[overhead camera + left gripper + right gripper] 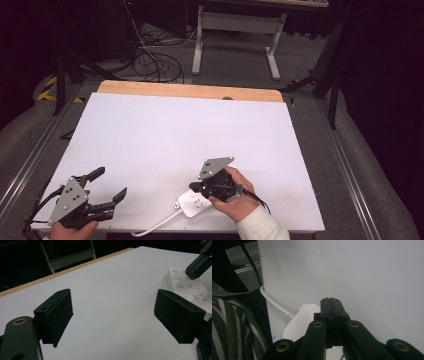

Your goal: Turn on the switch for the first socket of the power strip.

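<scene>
Left tool (110, 186) jaws apart; right tool (196, 186) jaws together, just above white power strip (194, 203).

Matt white table top (165, 135), wooden far edge (190, 91), smooth white plastic power strip (192, 204)

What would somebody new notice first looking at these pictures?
Probably the white power strip at the near edge of the white table, its cord trailing off that edge. The right tool sits directly over it with its jaws pressed together. The left tool is at the near left corner, its jaws spread wide with nothing between them.
</scene>
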Tool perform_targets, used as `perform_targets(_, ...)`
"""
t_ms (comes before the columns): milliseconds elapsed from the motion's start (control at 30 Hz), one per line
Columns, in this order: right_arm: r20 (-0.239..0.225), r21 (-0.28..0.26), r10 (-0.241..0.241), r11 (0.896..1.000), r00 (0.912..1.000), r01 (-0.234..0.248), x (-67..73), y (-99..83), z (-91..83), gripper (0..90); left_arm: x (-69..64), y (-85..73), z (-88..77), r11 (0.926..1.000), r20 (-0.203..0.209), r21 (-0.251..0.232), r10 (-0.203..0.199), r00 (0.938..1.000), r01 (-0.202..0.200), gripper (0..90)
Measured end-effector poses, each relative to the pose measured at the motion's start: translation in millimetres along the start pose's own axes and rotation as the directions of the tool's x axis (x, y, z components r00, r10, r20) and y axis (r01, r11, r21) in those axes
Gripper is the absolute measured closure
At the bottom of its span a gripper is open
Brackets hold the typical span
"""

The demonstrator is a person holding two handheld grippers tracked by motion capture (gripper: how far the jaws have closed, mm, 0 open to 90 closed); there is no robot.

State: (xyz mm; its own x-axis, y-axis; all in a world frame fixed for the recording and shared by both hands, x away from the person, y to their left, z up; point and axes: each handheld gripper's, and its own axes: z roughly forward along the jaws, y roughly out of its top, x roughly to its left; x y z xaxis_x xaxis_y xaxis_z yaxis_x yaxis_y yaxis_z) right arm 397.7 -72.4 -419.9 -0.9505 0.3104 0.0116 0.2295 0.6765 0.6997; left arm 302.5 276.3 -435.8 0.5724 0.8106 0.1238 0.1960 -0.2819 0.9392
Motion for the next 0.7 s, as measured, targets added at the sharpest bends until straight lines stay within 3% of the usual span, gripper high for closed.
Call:
perform_targets(267,0.011,0.069,-0.008,0.998,0.9999,0.008,1.1,-1.9,11.5,90.0,0.0,0.0,0.1,1.0,0.0,0.002,0.002,1.0,-0.002,16.3)
perform_targets(700,0.012,0.118,-0.011,0.993,0.9999,0.009,2.2,-4.8,23.5,90.0,-0.4,0.3,0.2,1.0,-0.002,0.005,0.009,1.0,-0.009,16.4)
